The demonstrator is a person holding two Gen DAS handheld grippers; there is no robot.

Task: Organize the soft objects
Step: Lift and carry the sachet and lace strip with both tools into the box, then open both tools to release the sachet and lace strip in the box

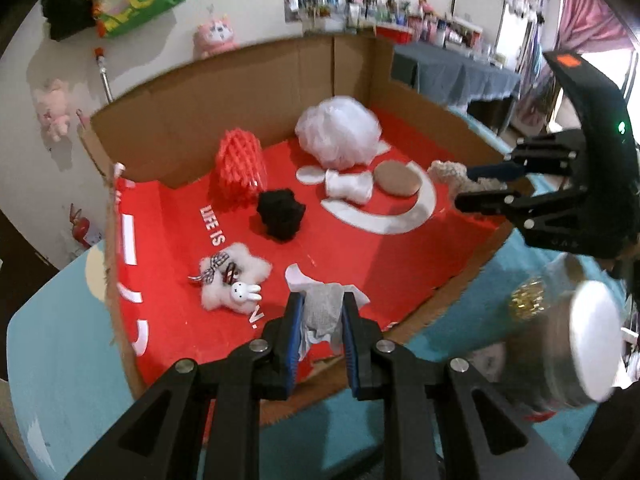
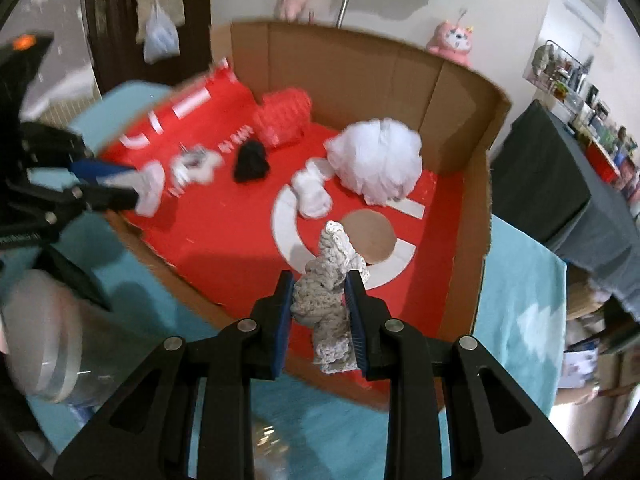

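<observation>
Over box (image 1: 400,92) near edge: left gripper (image 1: 322,312) clamped on grey cloth (image 1: 322,311); right gripper (image 2: 320,300) clamped on knit piece (image 2: 330,312). Step: carrying both in. Next, likely: lower onto bare red floor near the pouf (image 1: 338,132), release.

Bright, even daylight fills both my views, strongest from the window (image 1: 634,68) at right. The fisheye bends edges into dark corners. Motion blur smears the jar (image 1: 576,336) and my left claw (image 2: 140,190); shadows stay soft.
</observation>
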